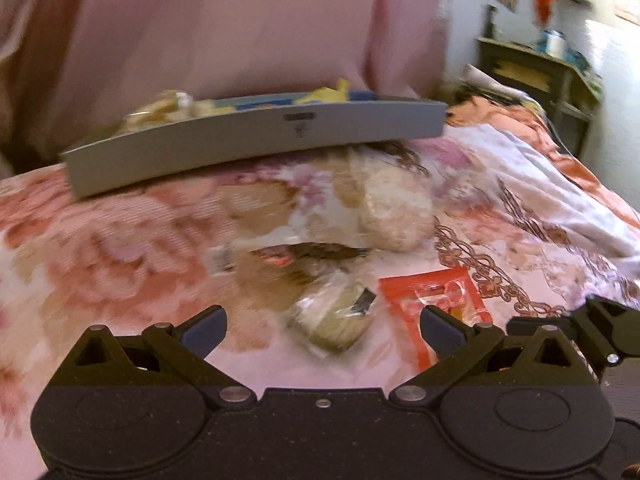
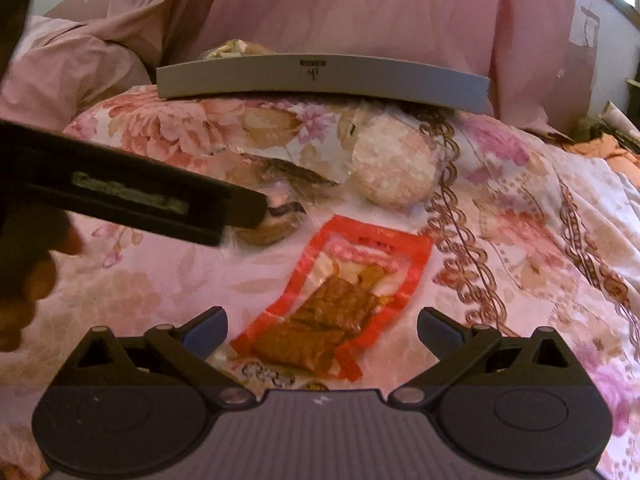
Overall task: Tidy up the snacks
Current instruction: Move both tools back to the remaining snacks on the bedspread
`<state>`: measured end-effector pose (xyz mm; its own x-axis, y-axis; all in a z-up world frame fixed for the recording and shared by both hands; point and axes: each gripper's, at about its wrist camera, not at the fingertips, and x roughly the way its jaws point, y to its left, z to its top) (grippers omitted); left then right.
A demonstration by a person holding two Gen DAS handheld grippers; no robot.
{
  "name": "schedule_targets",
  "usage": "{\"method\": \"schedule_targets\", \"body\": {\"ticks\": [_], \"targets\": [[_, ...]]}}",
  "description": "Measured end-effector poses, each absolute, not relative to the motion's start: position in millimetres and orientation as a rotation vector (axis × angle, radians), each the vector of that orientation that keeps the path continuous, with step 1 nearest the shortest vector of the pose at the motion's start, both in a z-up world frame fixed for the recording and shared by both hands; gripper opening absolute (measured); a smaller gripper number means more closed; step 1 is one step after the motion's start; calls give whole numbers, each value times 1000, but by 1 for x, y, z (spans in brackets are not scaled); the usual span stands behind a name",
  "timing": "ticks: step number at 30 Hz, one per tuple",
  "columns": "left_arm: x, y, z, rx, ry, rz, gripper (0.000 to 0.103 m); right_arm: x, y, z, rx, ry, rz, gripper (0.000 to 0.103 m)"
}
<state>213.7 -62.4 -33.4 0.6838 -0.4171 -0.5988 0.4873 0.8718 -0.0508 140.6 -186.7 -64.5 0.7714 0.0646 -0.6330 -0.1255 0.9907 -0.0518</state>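
A floral bedspread [image 2: 520, 200] carries everything. At its far side sits a grey tray [image 2: 320, 80] with yellow and clear packets inside. Nearer lie a round white cake [image 2: 390, 168] in clear wrap, a red-edged pouch [image 2: 340, 300] of brown strips and a small tan snack [image 1: 336, 320]. The left gripper [image 1: 322, 330] is spread wide around that snack; the right gripper [image 2: 322, 332], also spread, frames the pouch.

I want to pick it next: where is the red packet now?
In the right wrist view, the red packet lies on the bedspread before the open right gripper.
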Motion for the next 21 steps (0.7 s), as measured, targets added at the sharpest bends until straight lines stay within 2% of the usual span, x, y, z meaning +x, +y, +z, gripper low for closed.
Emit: {"method": "schedule_targets", "body": {"ticks": [9, 14, 21], "targets": [[240, -80, -45, 260, 688, -629, 102, 149, -190, -70, -89, 707, 79, 103], [240, -82, -48, 267, 703, -639, 87, 142, -192, -67, -135, 717, 25, 102], [239, -82, -47, 250, 709, -610, 80, 136, -202, -60, -171, 675, -14, 99]]}}
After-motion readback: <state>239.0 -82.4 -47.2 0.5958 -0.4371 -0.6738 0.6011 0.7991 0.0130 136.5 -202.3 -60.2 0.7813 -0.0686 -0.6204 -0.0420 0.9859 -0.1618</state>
